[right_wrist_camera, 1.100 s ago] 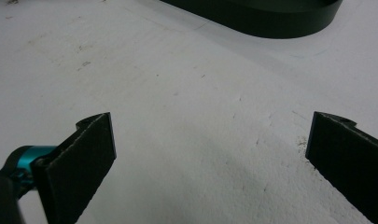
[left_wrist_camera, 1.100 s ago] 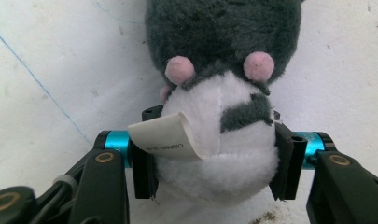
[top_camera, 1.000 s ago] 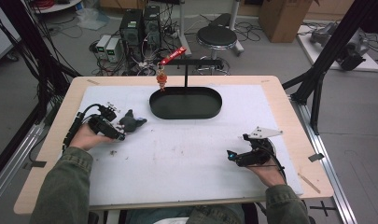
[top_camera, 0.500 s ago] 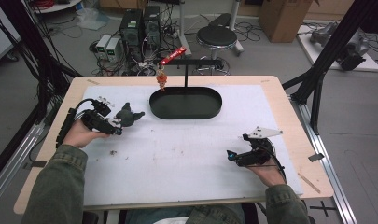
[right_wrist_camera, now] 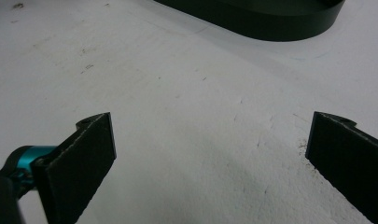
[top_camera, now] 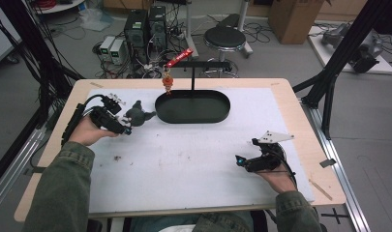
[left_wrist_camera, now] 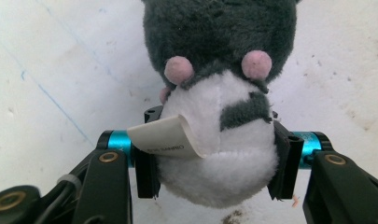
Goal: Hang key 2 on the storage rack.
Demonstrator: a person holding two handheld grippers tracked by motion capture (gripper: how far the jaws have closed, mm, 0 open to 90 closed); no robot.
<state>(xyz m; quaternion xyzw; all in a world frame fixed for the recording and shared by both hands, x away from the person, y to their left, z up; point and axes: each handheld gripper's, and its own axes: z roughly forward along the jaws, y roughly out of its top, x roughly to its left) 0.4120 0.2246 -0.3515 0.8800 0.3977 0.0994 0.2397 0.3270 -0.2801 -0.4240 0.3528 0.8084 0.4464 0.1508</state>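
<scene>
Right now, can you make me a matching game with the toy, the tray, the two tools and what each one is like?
Things:
1. plush toy
2. oval tray
3. right tool
4. hanging charm

States:
A. black, sitting on the white mat
B. orange, dangling from the stand
C. grey and white, squeezed in the left tool
D. open, nothing inside

Pairs: 1-C, 2-A, 3-D, 4-B

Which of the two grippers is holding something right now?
The left gripper: it is shut on the grey and white plush toy. The right gripper is open over the bare white table.
</scene>
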